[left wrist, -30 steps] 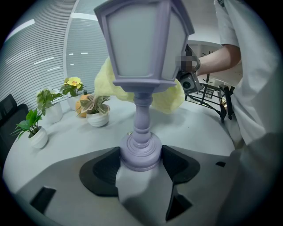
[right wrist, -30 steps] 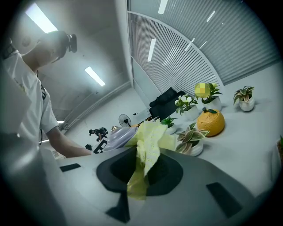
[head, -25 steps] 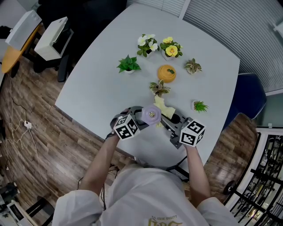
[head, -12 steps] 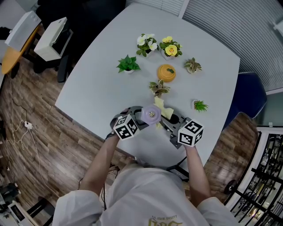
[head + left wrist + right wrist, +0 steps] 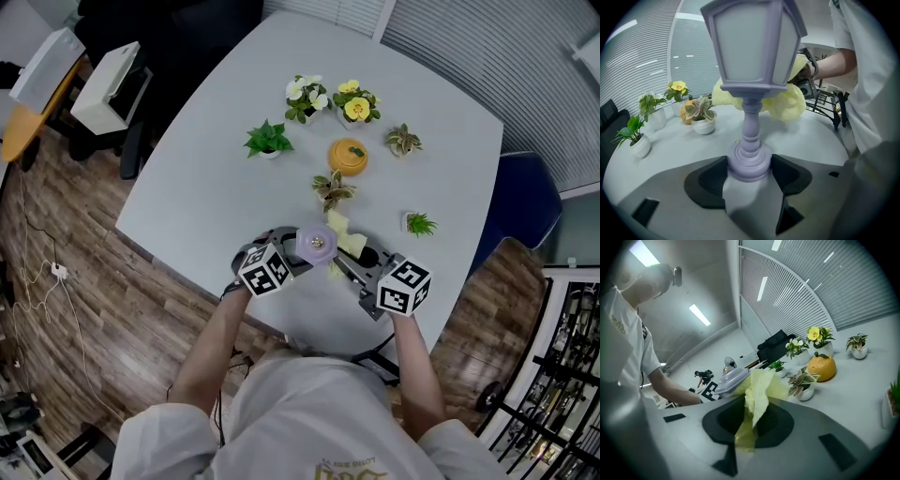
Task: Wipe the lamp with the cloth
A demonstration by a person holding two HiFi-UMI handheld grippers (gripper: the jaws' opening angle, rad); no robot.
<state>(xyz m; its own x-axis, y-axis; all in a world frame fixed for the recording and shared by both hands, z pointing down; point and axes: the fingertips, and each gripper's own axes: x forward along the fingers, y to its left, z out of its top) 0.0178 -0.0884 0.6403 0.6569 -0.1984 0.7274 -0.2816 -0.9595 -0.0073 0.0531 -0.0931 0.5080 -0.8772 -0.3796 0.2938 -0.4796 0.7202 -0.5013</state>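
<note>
Yellow cloth (image 5: 761,385) against the lamp (image 5: 752,47) head
Left tool (image 5: 749,176) clamps the lamp base; right tool (image 5: 749,420) pinches the cloth; both above the bench (image 5: 234,187).

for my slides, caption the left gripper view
Left gripper clamps the lilac lamp by its base while a yellow cloth sits behind its shade.

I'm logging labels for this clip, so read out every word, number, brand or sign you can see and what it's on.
No text can be read here.
Gold print on the shirt, at the head view's bottom edge: cut off and blurred, unreadable.
Marker cubes on the left tool and right tool: black-and-white square patterns, no letters or numbers.
Lamp and cloth: no print shows.
</note>
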